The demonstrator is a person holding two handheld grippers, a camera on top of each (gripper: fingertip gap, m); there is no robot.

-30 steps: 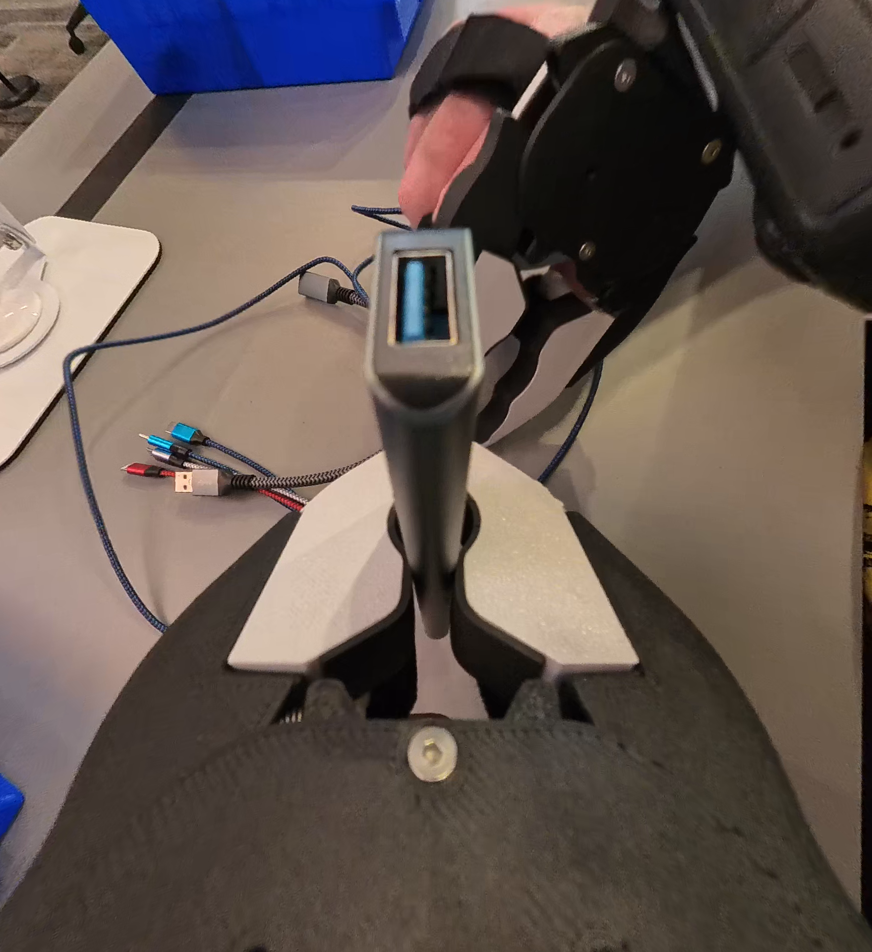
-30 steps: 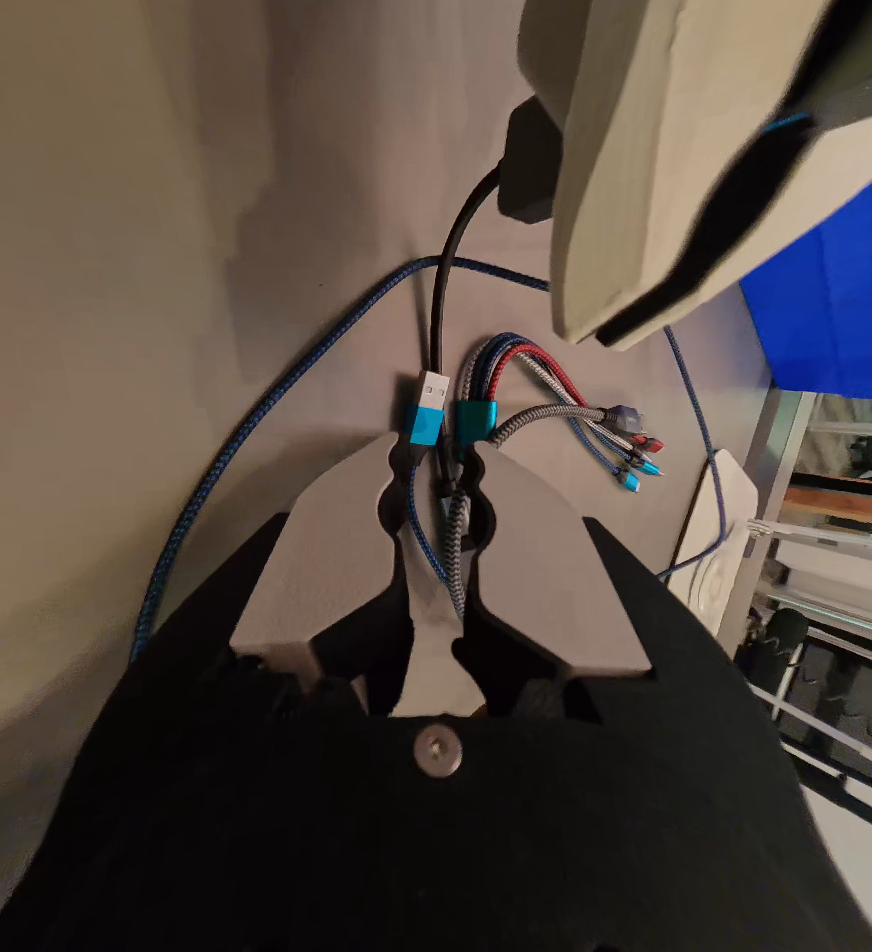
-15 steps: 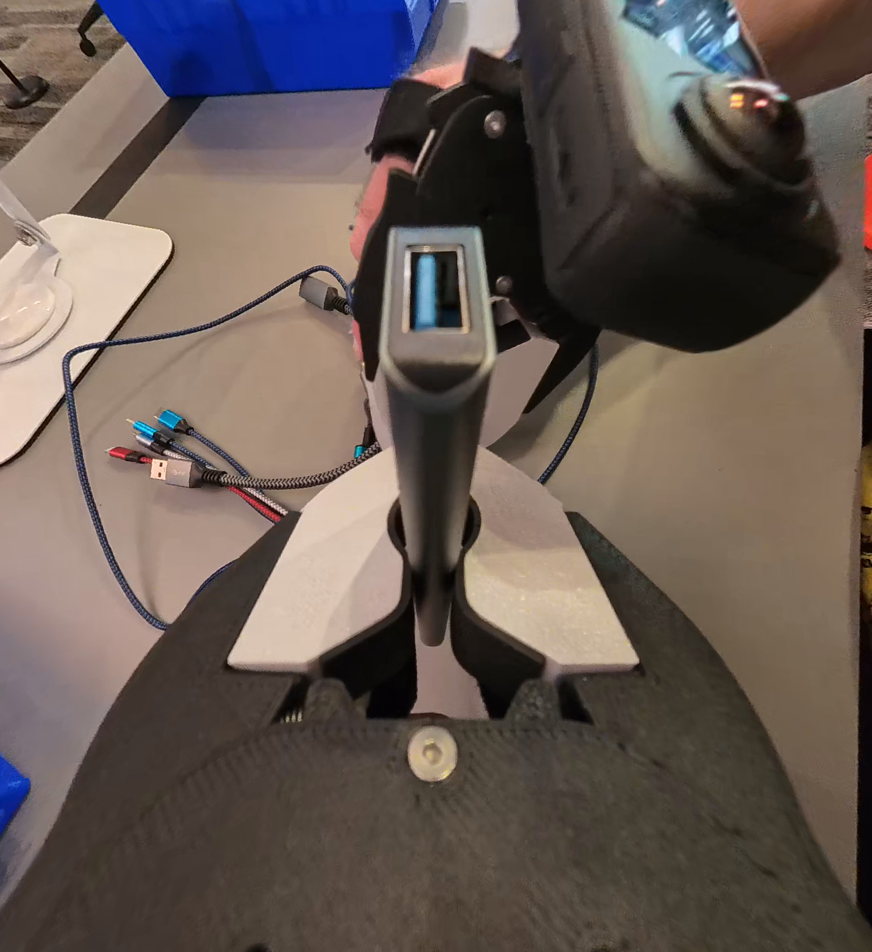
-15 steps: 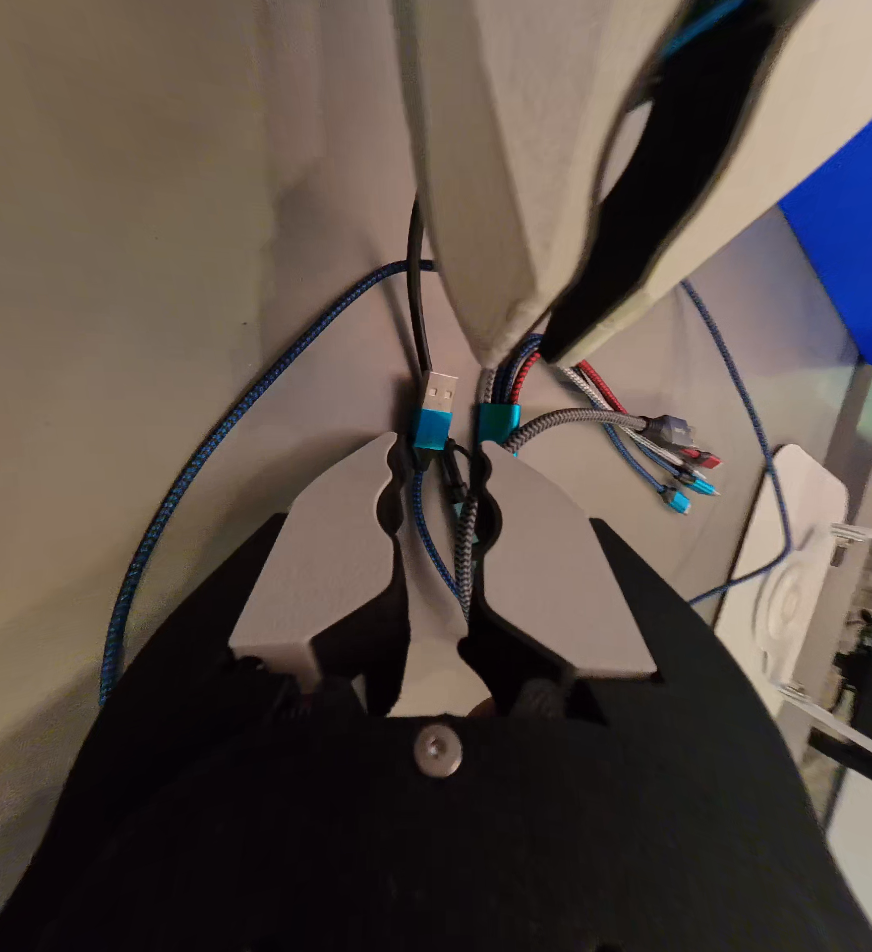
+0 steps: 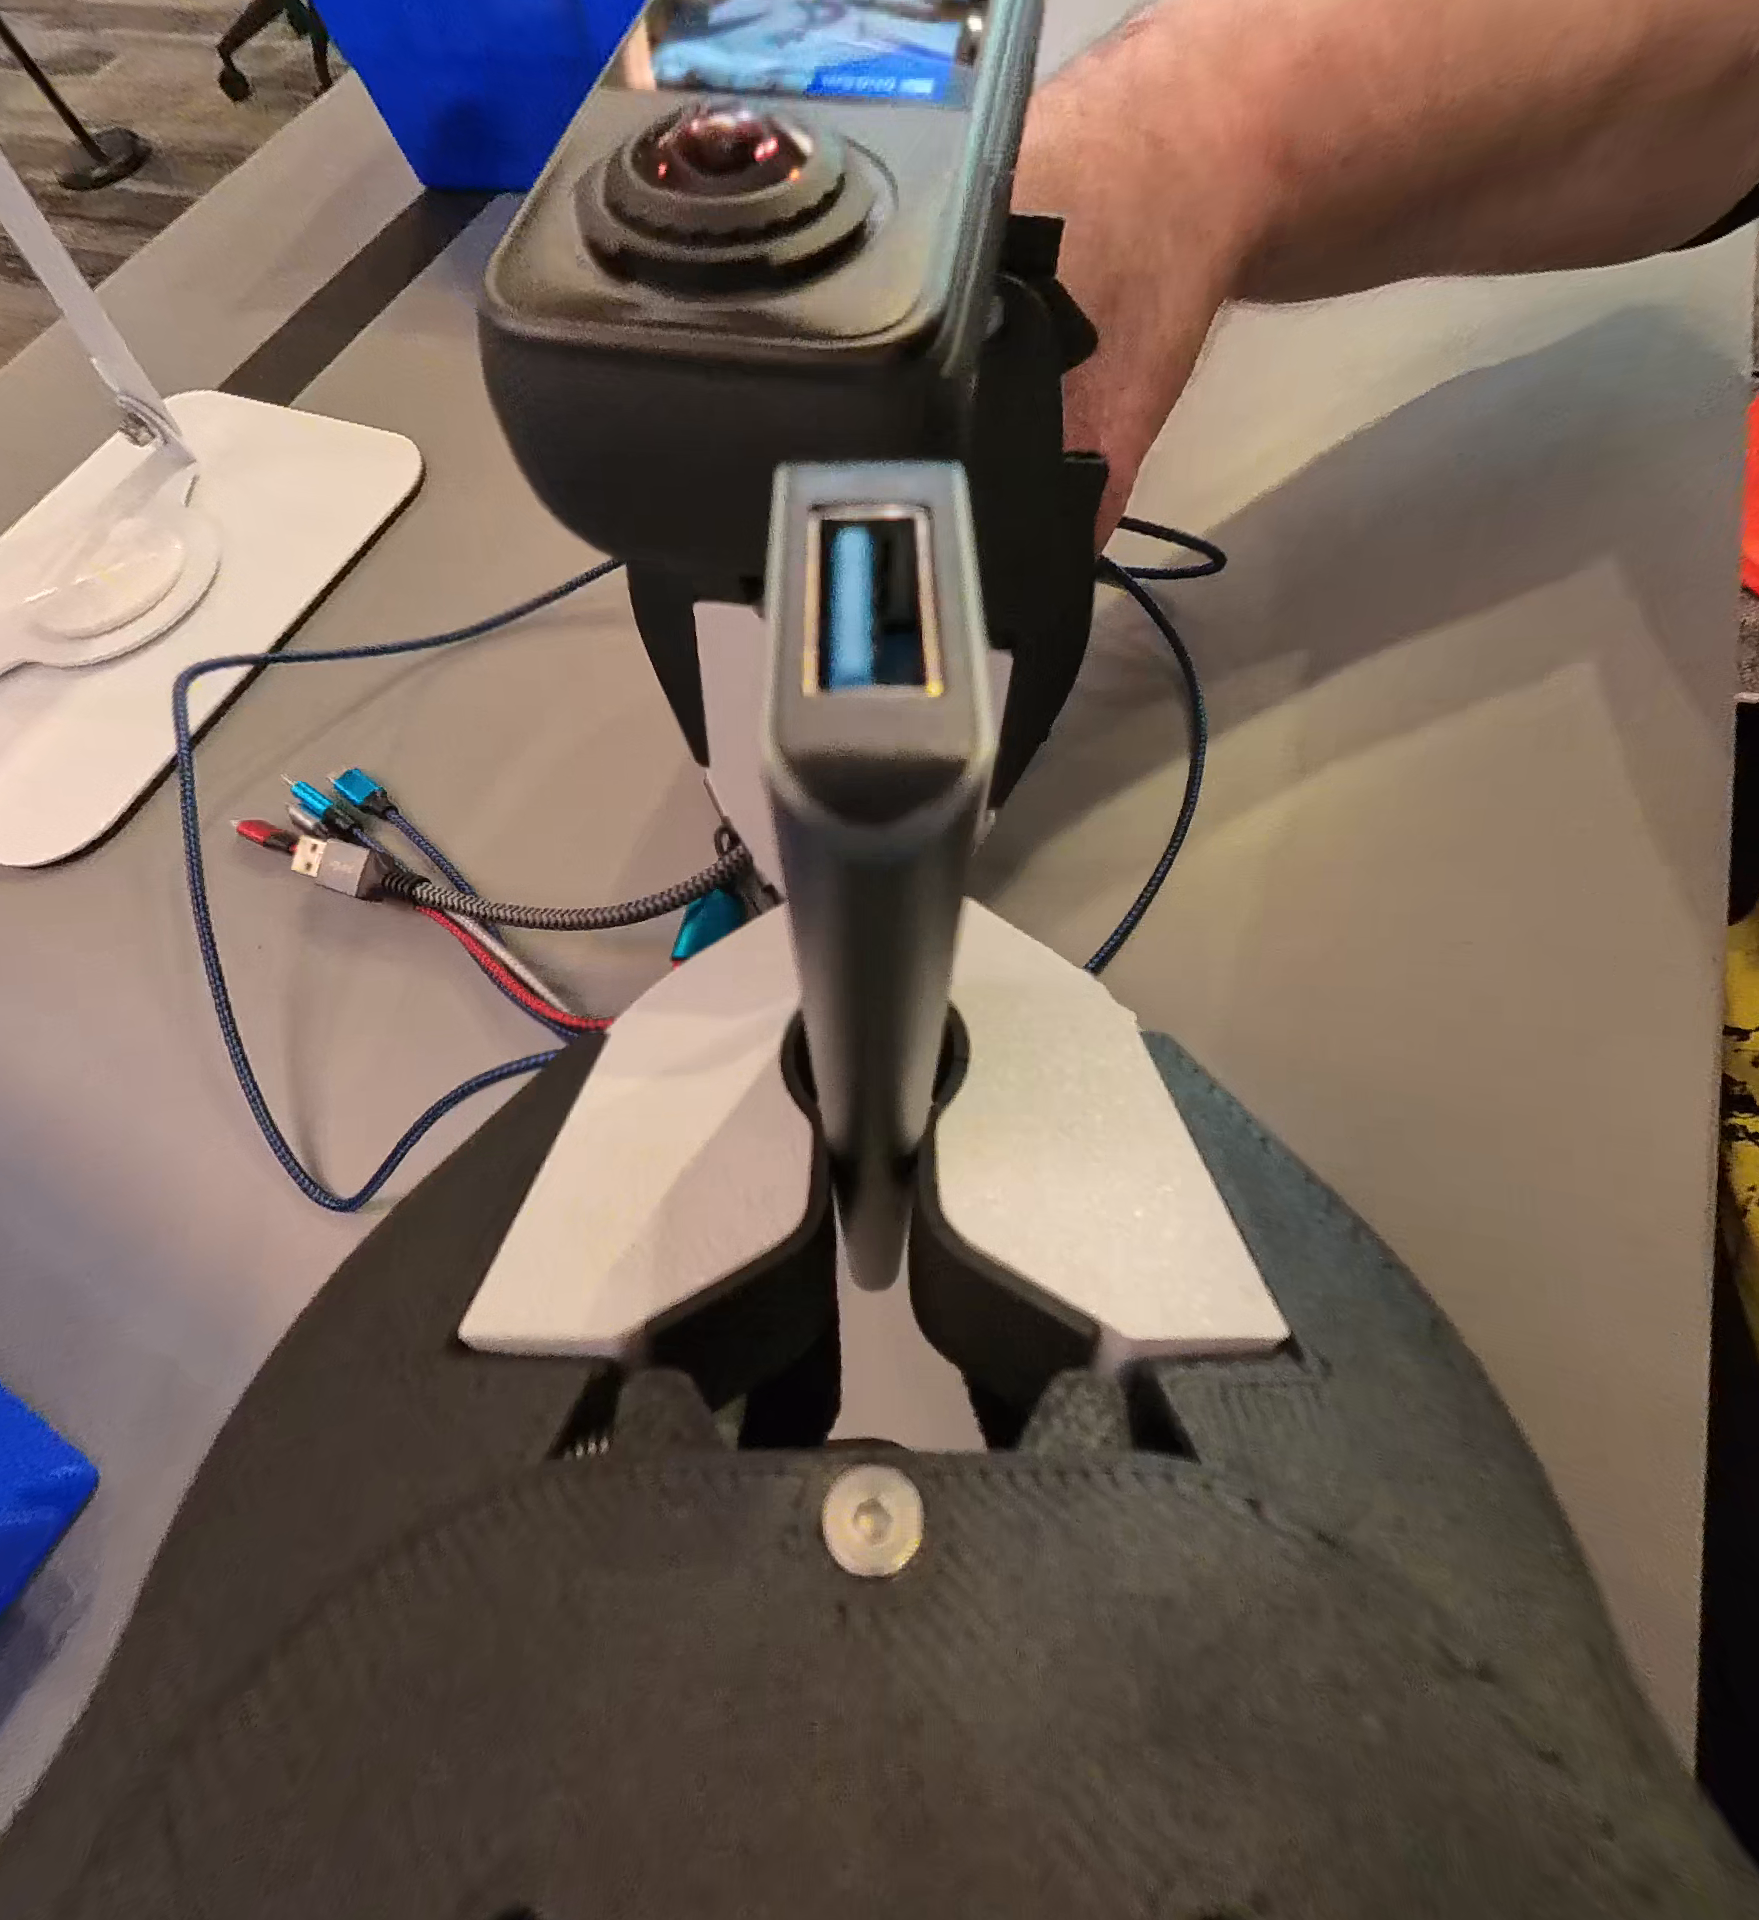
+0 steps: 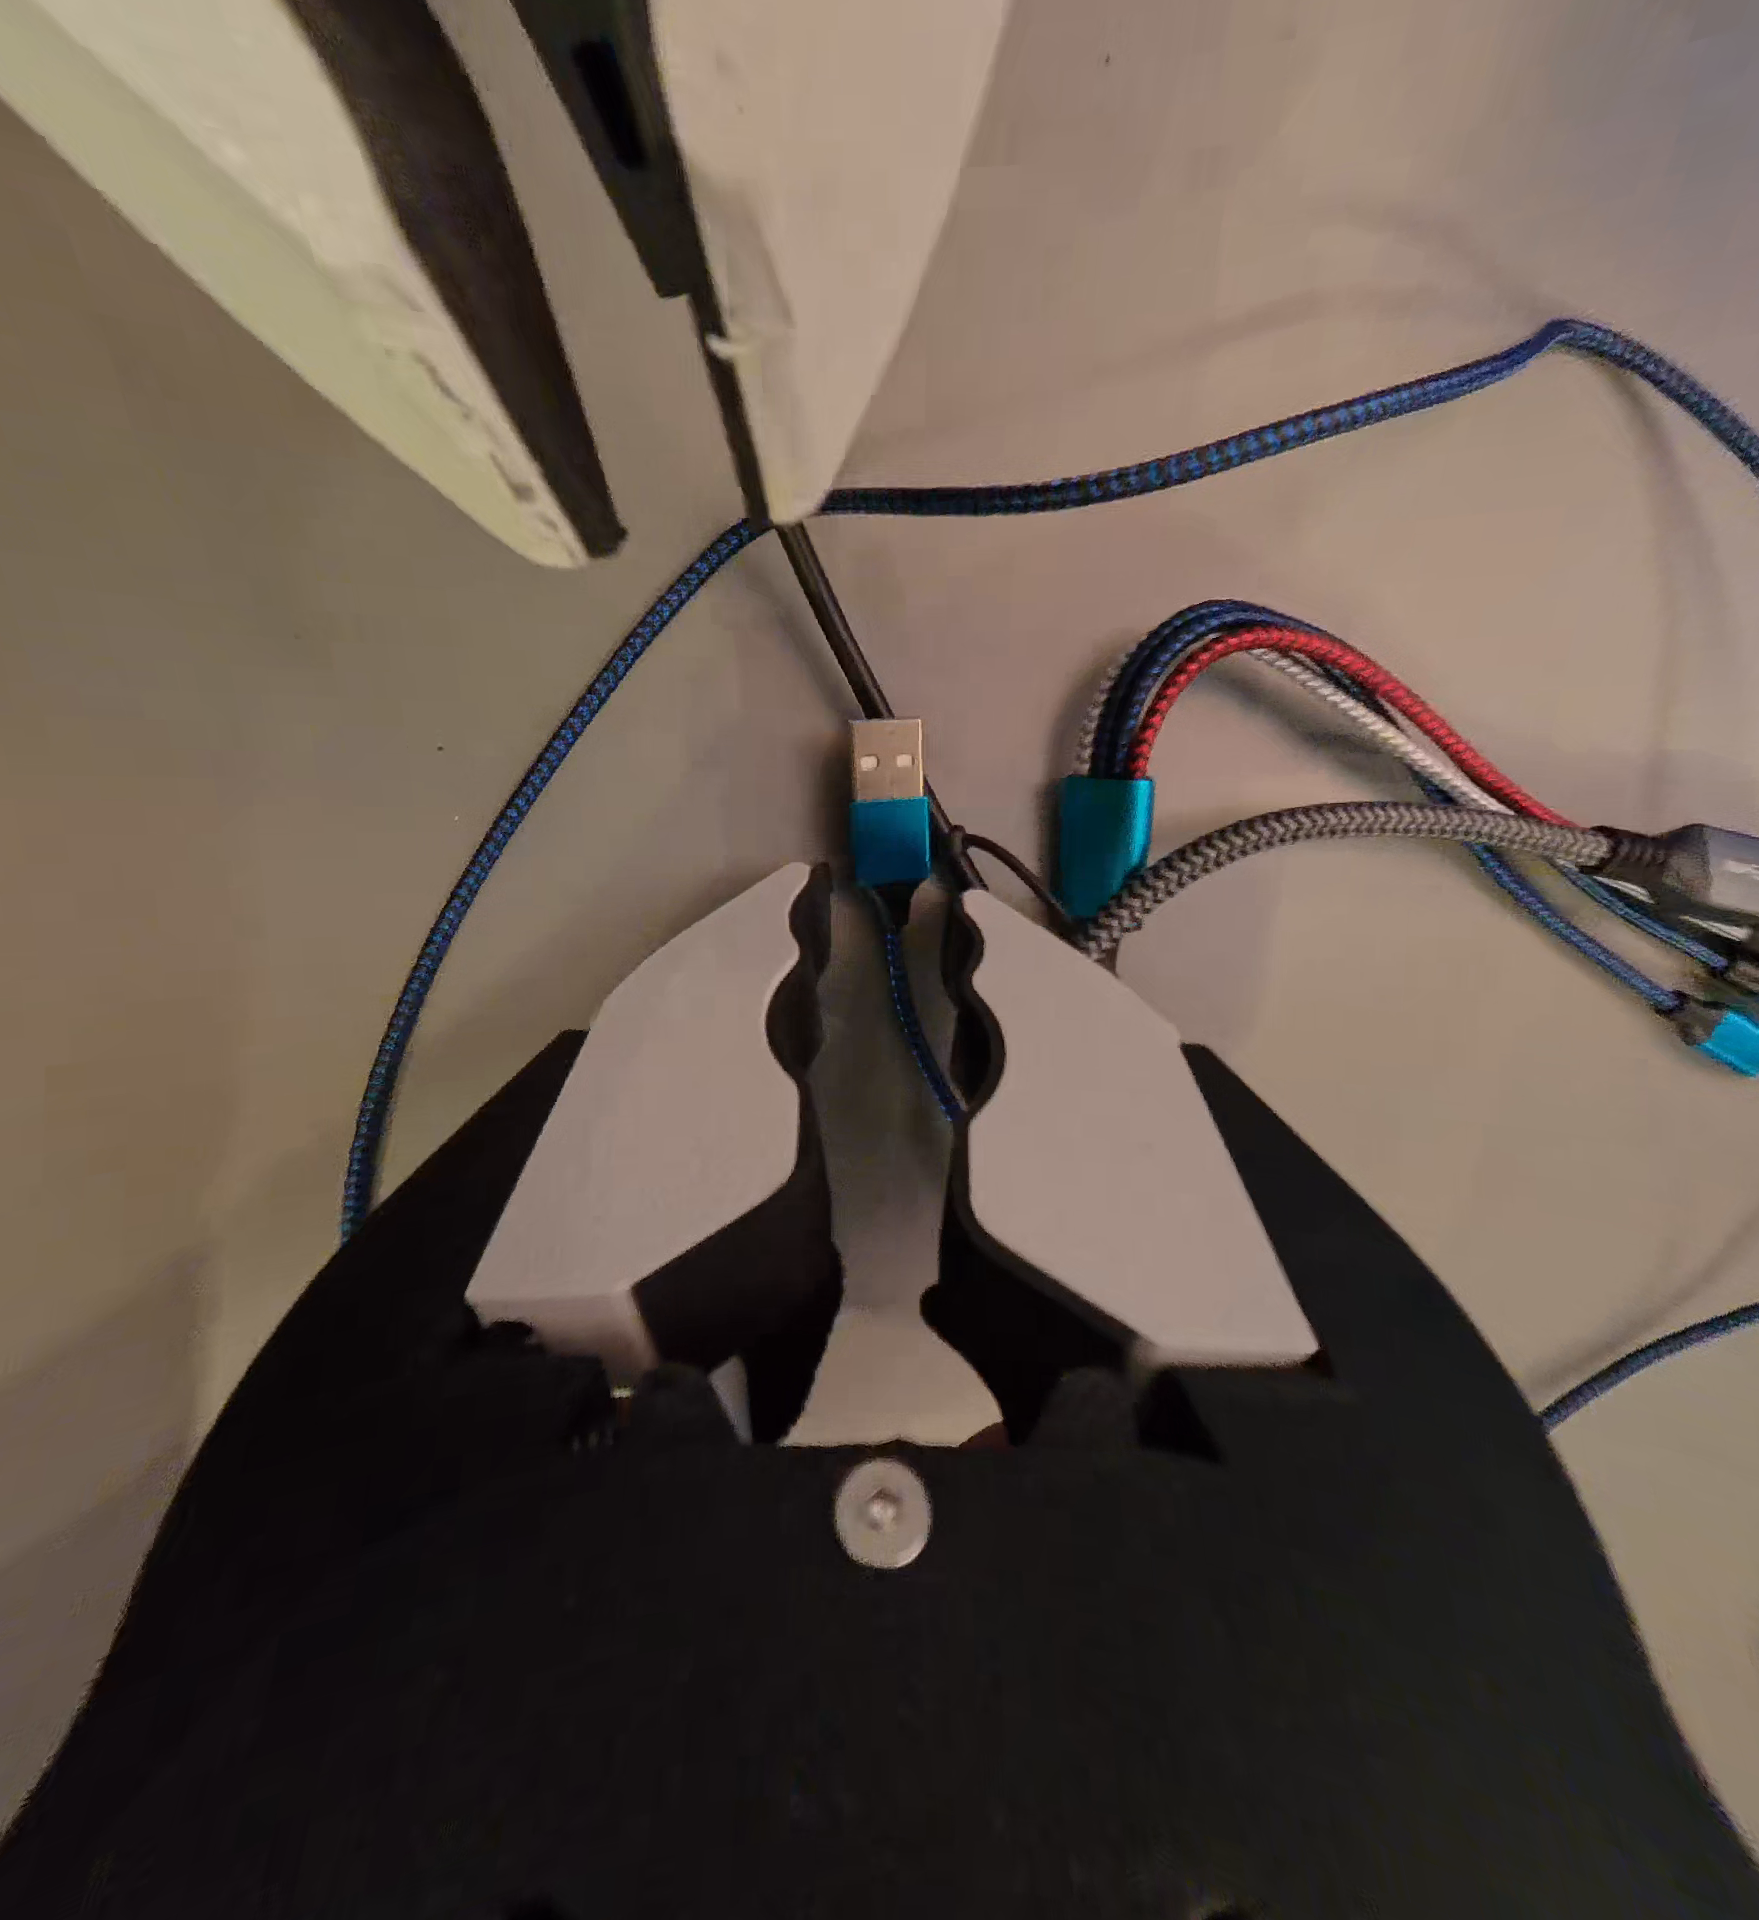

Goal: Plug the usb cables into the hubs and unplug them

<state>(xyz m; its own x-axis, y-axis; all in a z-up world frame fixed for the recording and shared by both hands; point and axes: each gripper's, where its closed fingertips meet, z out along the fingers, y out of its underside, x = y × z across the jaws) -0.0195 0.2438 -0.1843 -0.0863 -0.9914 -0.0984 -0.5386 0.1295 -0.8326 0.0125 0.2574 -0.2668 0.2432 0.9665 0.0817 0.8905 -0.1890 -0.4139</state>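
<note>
Between my left fingers [image 5: 636,1164]: hub [image 5: 875,831], clamped on both sides, standing up and forward, port end away from me.
Beyond the hub: my right gripper [image 5: 854,727], pointing down at the table [image 5: 1374,727].
Left of my left gripper [image 5: 875,1091]: plug bundle [image 5: 335,842] on the table; farther left, a stand [image 5: 127,582].
Right of my left gripper: bare table, a cable loop [image 5: 1181,727] running behind the hub.
Just ahead of my right fingertips [image 6: 740,935]: USB plug [image 6: 887,800] flat on the table, its cable trailing back through the gap, touching neither side.
Right of my right gripper [image 6: 885,914]: cable collar [image 6: 1103,842], then the fanned plugs [image 6: 1737,935].
Above the plug: my left gripper's underside [image 6: 802,260].
</note>
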